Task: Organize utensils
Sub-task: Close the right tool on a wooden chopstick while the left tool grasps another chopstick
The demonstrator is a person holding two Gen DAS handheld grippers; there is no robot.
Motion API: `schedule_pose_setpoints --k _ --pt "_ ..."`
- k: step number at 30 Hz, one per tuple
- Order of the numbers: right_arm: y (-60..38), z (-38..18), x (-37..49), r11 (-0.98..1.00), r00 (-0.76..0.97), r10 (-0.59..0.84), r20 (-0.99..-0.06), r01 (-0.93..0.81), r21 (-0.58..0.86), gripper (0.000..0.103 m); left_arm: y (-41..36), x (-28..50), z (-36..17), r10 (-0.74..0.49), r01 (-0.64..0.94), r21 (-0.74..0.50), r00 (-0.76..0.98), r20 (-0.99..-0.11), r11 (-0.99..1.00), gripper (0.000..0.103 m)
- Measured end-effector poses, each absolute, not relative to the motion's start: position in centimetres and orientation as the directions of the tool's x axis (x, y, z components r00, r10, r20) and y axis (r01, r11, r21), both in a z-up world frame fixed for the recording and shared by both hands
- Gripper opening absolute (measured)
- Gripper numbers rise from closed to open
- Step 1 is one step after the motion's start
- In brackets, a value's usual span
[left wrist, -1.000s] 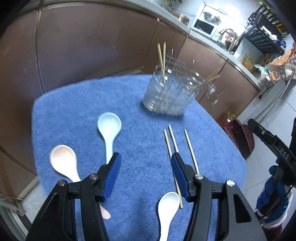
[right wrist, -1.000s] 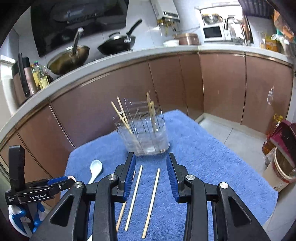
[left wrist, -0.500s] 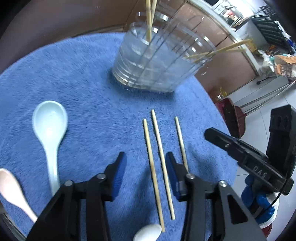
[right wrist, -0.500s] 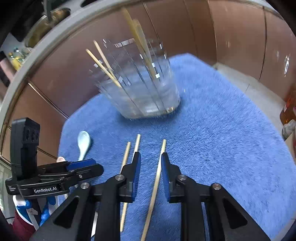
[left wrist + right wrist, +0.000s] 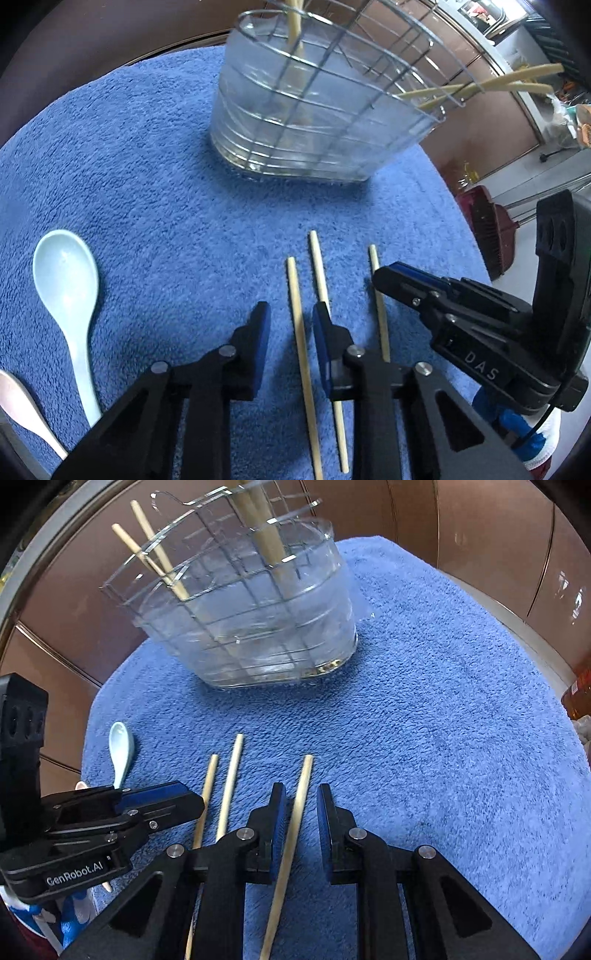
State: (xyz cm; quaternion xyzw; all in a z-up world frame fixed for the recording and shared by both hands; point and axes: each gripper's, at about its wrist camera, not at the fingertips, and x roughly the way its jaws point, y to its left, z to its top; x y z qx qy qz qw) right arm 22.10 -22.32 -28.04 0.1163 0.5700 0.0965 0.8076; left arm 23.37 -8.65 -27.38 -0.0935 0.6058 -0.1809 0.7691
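left wrist view: your left gripper [image 5: 290,325] sits low over the blue towel [image 5: 147,184], jaws parted, with the leftmost chopstick [image 5: 301,343] lying between them and not yet pinched. the middle chopstick [image 5: 319,269] runs just beside the right finger, partly hidden under it, so watch that you don't catch both. the pale blue spoon [image 5: 66,291] lies well off to the left, a pink spoon [image 5: 18,402] at the edge beyond it. the clear holder [image 5: 314,122] stands ahead with chopsticks already in its wire grid.

right wrist view: your right gripper [image 5: 301,805] is likewise parted, straddling the rightmost chopstick [image 5: 295,819], which lies closer to the left pad; whether it touches is hard to tell. the other two sticks lie just to the left, near your left gripper.

this looks like the grasp step for two chopsticks at once. next, you'd close each pair of jaws squarely on its own stick, lift clear of the towel, tip them upright, and drop them into a holder slot.
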Motion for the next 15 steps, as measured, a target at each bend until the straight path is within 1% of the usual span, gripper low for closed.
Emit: schedule_pose_setpoints --k 7,9,12,15 --pt "-21.3 -28.8 22.9 0.965 0.307 0.259 -0.916 -0.050 0.256 0.017 -10.9 23.4 -27.7 -0.323 0.188 -0.286 0.214 -0.922 0.940 0.020" --pt "-20.6 -29.0 23.1 0.970 0.306 0.244 -0.920 -0.059 0.237 0.016 -11.4 23.2 -27.7 -0.301 0.193 -0.260 0.231 -0.925 0.946 0.014" --pt "-19.9 -29.0 22.9 0.970 0.309 0.244 -0.919 -0.057 0.238 0.012 -11.7 23.0 -27.9 -0.285 0.186 -0.242 0.258 -0.923 0.952 0.008" --pt "-20.0 -29.1 22.6 0.968 0.311 0.248 -0.917 -0.048 0.245 0.009 -11.5 22.8 -28.1 -0.297 0.169 -0.259 0.267 -0.917 0.951 0.006"
